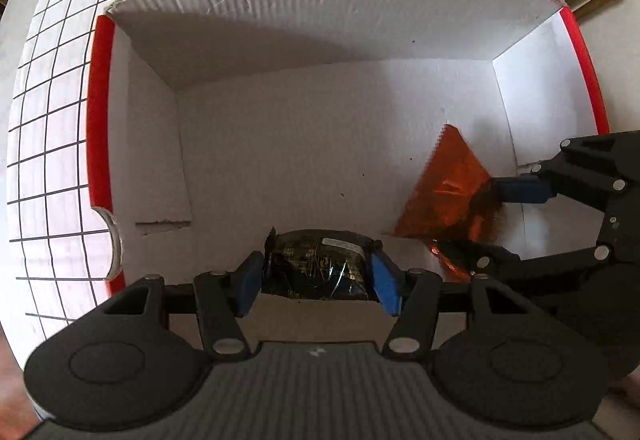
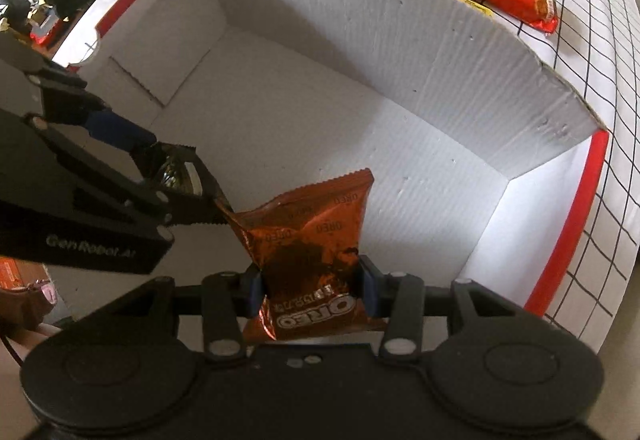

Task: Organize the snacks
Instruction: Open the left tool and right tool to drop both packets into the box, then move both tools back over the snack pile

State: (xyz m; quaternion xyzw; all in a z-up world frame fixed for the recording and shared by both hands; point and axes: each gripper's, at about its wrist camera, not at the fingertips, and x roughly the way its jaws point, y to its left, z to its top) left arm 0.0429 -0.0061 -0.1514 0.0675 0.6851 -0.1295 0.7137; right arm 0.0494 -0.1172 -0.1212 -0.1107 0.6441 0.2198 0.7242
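Left tongs [image 1: 318, 274] clamp dark snack packet [image 1: 320, 264], right tongs [image 2: 310, 286] clamp orange Oreo packet [image 2: 308, 240]; both poised inside white box [image 1: 280, 19], likely for release onto floor.

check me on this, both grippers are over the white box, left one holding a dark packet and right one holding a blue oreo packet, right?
Nearly. The Oreo packet in the right gripper is orange, not blue, as the right wrist view shows. The rest holds: the left gripper is shut on a dark packet, and both hang over the white box.
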